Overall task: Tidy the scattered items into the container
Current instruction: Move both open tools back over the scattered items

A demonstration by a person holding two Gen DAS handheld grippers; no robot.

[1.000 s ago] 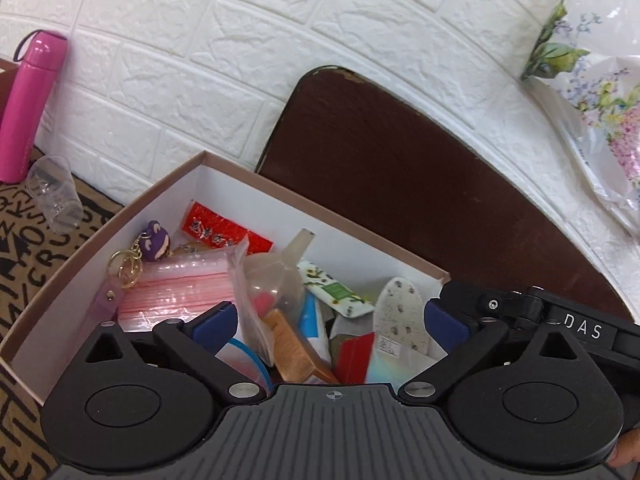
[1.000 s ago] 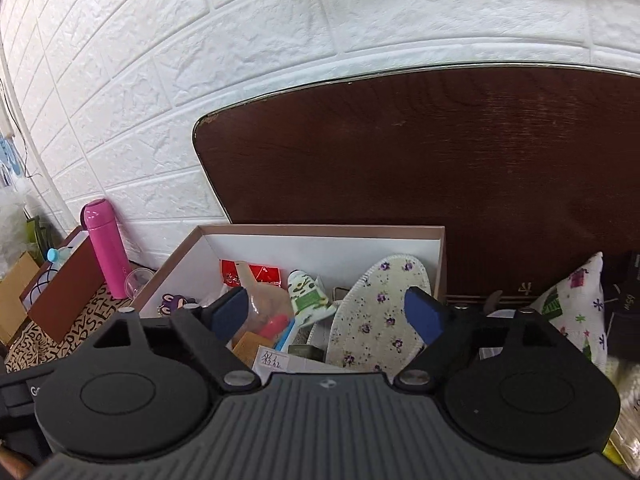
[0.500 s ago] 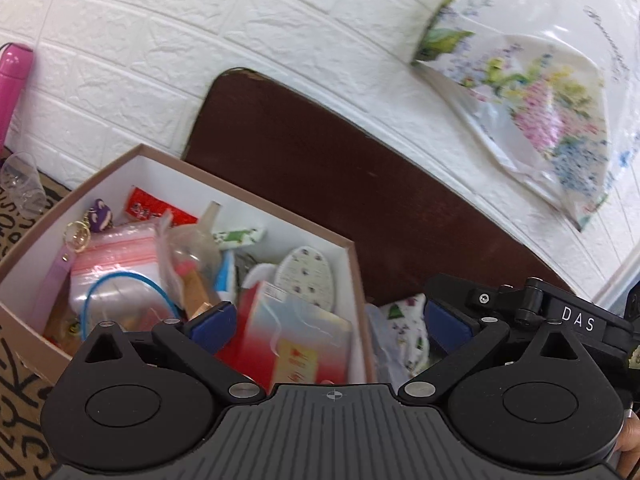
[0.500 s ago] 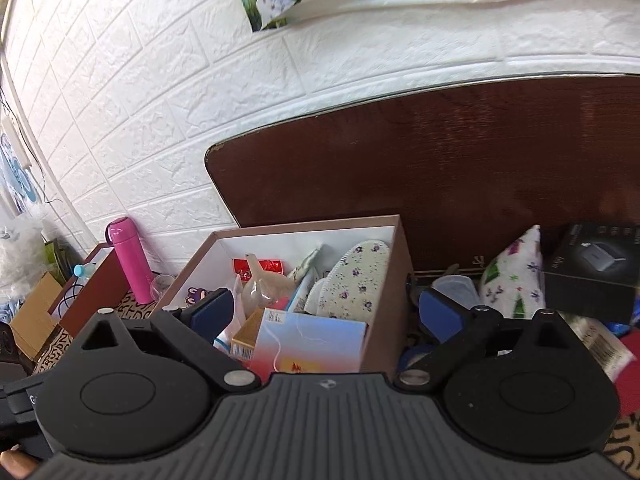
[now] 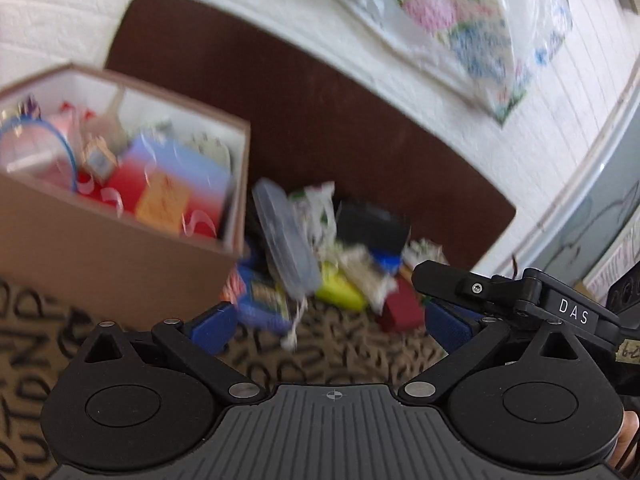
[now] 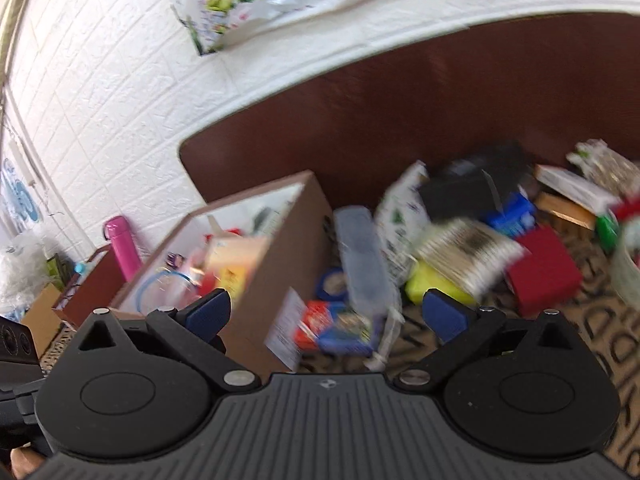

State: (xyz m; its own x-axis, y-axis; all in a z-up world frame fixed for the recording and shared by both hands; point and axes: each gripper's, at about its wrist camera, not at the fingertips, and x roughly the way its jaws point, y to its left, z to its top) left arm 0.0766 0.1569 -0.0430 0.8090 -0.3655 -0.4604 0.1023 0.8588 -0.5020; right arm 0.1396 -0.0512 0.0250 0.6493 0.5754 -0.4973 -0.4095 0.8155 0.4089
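Both views blurry; left gripper with blue fingers spread wide and holding nothing, right gripper the same, fingers wide apart and bare. Brown box on the left, sitting on the letter-print mat, already stuffed with a red and blue packet and a blue ring; just beside its right wall, a messy pile on the mat: clear lid, yellow thing, red block, black box.

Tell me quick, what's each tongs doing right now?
Left tongs: open, holding nothing.
Right tongs: open, holding nothing.
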